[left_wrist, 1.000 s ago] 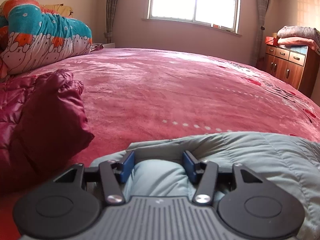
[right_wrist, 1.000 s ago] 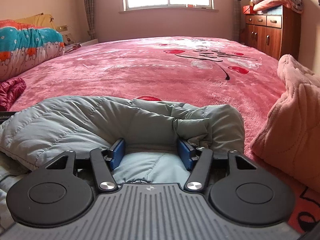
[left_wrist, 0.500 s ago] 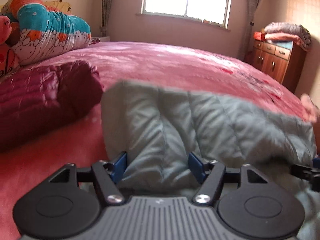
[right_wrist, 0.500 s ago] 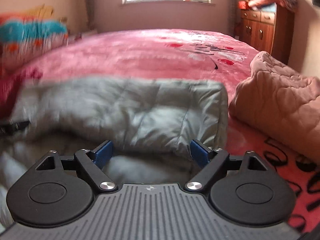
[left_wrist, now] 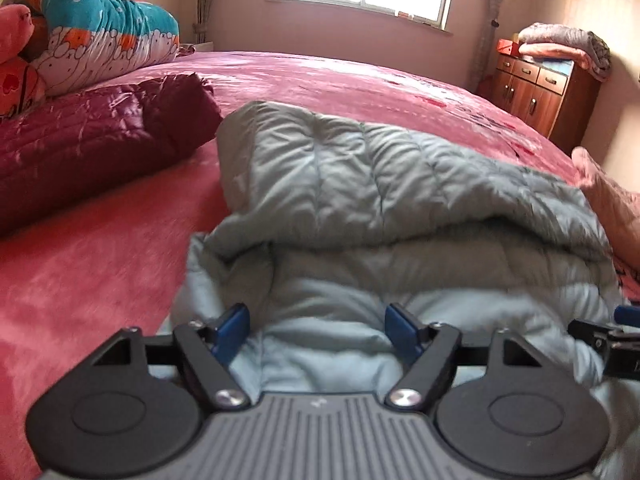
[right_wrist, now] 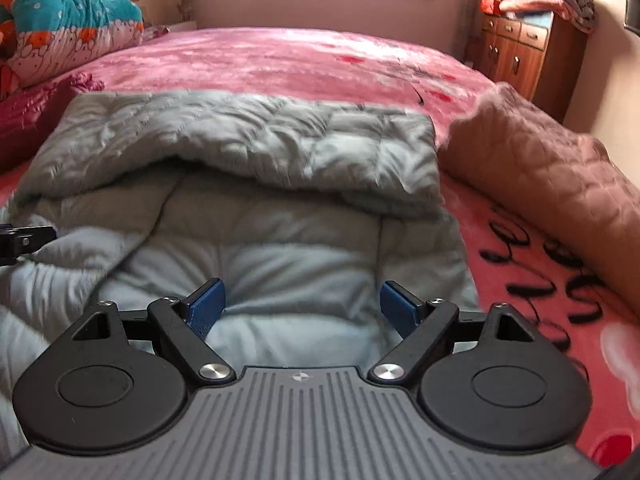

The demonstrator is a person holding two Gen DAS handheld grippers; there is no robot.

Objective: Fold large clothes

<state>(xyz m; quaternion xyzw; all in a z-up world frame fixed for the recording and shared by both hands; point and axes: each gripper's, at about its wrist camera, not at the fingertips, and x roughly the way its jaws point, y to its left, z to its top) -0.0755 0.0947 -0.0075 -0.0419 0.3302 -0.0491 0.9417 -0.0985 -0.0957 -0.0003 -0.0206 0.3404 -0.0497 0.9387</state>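
A grey-blue puffer jacket (left_wrist: 380, 184) lies on the pink bed, its upper part folded over onto the paler lower layer (right_wrist: 288, 264). My left gripper (left_wrist: 316, 328) hovers at the near left of the jacket. Its jaws are opening, and loose fabric lies between the blue pads without being pinched. My right gripper (right_wrist: 300, 308) stands wide open over the near right part of the jacket (right_wrist: 260, 148). Each gripper's tip shows at the edge of the other's view, the right gripper (left_wrist: 608, 340) and the left gripper (right_wrist: 24, 240).
A maroon puffer jacket (left_wrist: 92, 128) lies left of the grey one. A pink quilted garment (right_wrist: 540, 168) lies to its right. A rolled colourful quilt (left_wrist: 108, 40) sits at the far left. A wooden cabinet (left_wrist: 548, 92) with blankets stands beyond the bed (left_wrist: 100, 264).
Both grippers have drawn back toward the near side and their jaws have spread. The jacket edge they pinched now lies ahead, laid over the lower layer.
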